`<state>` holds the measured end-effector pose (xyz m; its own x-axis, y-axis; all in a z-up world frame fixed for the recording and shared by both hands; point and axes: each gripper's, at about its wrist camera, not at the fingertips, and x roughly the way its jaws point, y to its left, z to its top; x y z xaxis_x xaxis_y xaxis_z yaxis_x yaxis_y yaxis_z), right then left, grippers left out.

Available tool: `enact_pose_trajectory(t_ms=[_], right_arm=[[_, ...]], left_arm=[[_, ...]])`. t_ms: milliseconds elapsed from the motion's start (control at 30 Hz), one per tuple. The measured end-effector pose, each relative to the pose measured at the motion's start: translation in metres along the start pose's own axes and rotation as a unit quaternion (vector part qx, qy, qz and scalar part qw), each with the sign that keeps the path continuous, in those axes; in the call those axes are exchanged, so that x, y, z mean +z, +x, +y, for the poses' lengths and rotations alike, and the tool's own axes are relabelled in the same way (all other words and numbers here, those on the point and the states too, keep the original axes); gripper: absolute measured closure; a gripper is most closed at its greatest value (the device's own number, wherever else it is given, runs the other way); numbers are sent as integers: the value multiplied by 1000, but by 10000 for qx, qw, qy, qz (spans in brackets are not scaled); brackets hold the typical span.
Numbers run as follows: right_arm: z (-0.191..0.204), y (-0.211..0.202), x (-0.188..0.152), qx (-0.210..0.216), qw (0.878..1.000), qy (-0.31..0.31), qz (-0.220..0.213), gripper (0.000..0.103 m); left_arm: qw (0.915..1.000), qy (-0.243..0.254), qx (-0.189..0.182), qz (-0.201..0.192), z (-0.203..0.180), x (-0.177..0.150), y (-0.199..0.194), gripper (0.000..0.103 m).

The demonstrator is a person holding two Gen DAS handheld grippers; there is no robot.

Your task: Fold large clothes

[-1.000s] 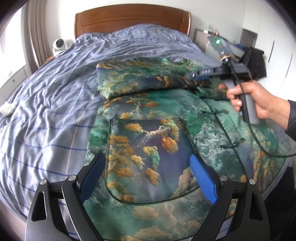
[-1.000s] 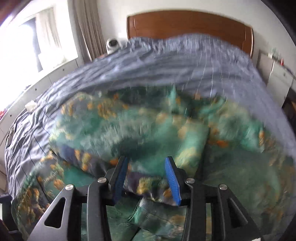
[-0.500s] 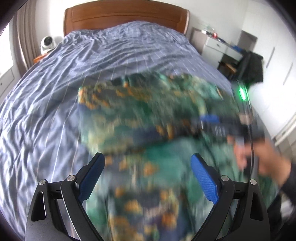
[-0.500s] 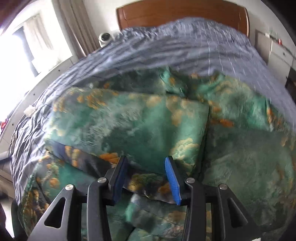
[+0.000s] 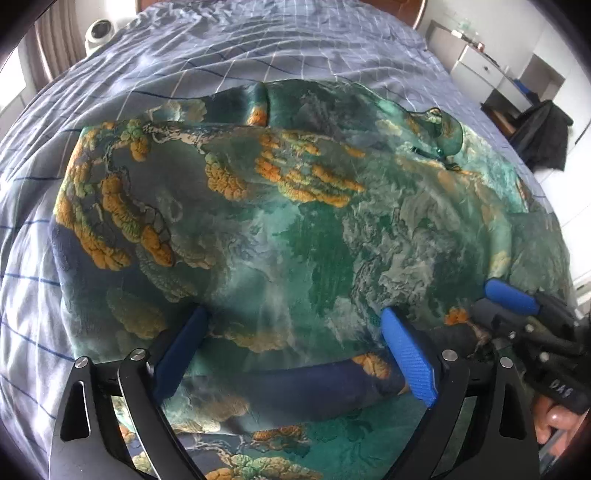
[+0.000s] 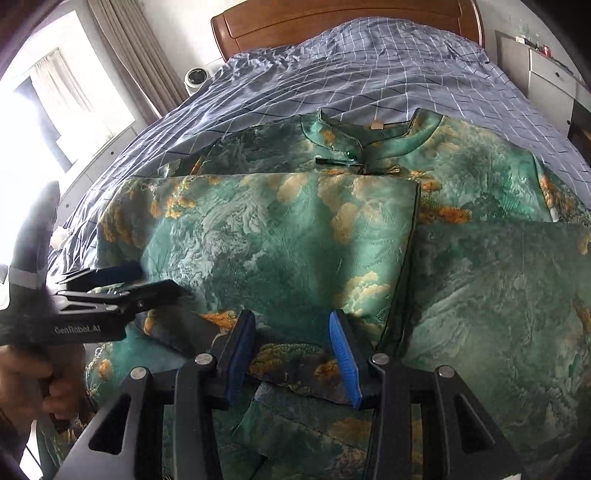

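Note:
A large green silk garment (image 5: 295,229) with orange cloud and pine print lies on the bed; it also shows in the right wrist view (image 6: 280,243), with its collar (image 6: 354,147) toward the headboard. A sleeve is folded across the chest. My left gripper (image 5: 295,328) is open, its blue pads straddling the near edge of the folded sleeve. My right gripper (image 6: 291,332) is partly open around the sleeve's near edge, pads not pressing it. The right gripper shows at the right of the left wrist view (image 5: 517,306); the left gripper shows at the left of the right wrist view (image 6: 110,284).
The bed has a blue checked cover (image 6: 369,70) and a wooden headboard (image 6: 332,18). A white round camera (image 6: 195,77) sits at the bed's far left. White drawers (image 5: 480,66) and a dark chair (image 5: 543,136) stand on the right.
Both grippers have moved forward and down to the near edge of the folded sleeve. The left gripper came off the lower hem area. The sleeve now lies flatter across the chest.

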<state>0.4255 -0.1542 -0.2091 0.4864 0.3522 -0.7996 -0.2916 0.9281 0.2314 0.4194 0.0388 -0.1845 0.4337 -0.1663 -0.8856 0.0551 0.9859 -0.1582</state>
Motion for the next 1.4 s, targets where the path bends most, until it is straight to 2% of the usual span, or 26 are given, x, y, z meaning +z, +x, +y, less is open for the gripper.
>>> enact_pose_trajectory(t_ms=[100, 167, 267, 300, 367, 433, 500, 633, 700, 833, 933, 1033, 1067, 1133, 1200, 1400], right_arm=[[-2, 2, -2, 22, 10000, -29, -27, 60], [-3, 2, -2, 64, 10000, 6, -42, 60], [-5, 2, -4, 127, 9999, 63, -80, 60], [-5, 1, -5, 138, 9998, 66, -97, 60], [-5, 2, -5, 145, 9998, 52, -118, 60], [-4, 2, -5, 136, 9998, 43, -108, 60], [-5, 3, -5, 134, 9999, 44, -88, 60], [-4, 2, -3, 139, 9999, 52, -64, 60], [-4, 2, -2, 118, 9999, 52, -36, 60], [-3, -2, 1, 62, 9998, 159, 38, 60], [1, -20, -1, -85, 9995, 315, -10, 60], [11, -52, -12, -248, 9986, 352, -292, 60], [16, -65, -19, -329, 9983, 285, -379, 58], [24, -86, -32, -442, 9975, 140, -532, 47], [29, -107, -49, -538, 9967, 14, -605, 25], [29, -156, -101, -847, 9936, -181, -726, 23]], left_arm=[[9999, -17, -51, -91, 3, 24, -4, 8], [9995, 4, 203, -257, 10, 47, 1, 8], [9985, -126, 514, -146, 24, 75, 30, 6], [9984, -197, 526, -94, 30, 78, 39, 2], [9984, -213, 499, -134, 33, 76, 48, 0], [9977, -51, 642, -231, 26, 72, 45, 0], [9977, -20, 619, -283, 24, 66, 36, 1], [9989, 65, 307, -347, 18, 40, 6, 1], [9990, 195, 198, -358, 14, 15, -12, 1], [9995, 293, -78, -95, 2, -24, -26, 1], [9986, 502, -111, -135, -9, -58, -54, 2], [9972, 598, -233, -386, -14, -92, -91, 2], [9966, 636, -224, -464, -14, -100, -100, 2], [9954, 705, -132, -628, -15, -120, -119, 2], [9946, 711, -37, -756, -12, -135, -134, 2], [9934, 679, 205, -904, -1, -174, -158, 2]])
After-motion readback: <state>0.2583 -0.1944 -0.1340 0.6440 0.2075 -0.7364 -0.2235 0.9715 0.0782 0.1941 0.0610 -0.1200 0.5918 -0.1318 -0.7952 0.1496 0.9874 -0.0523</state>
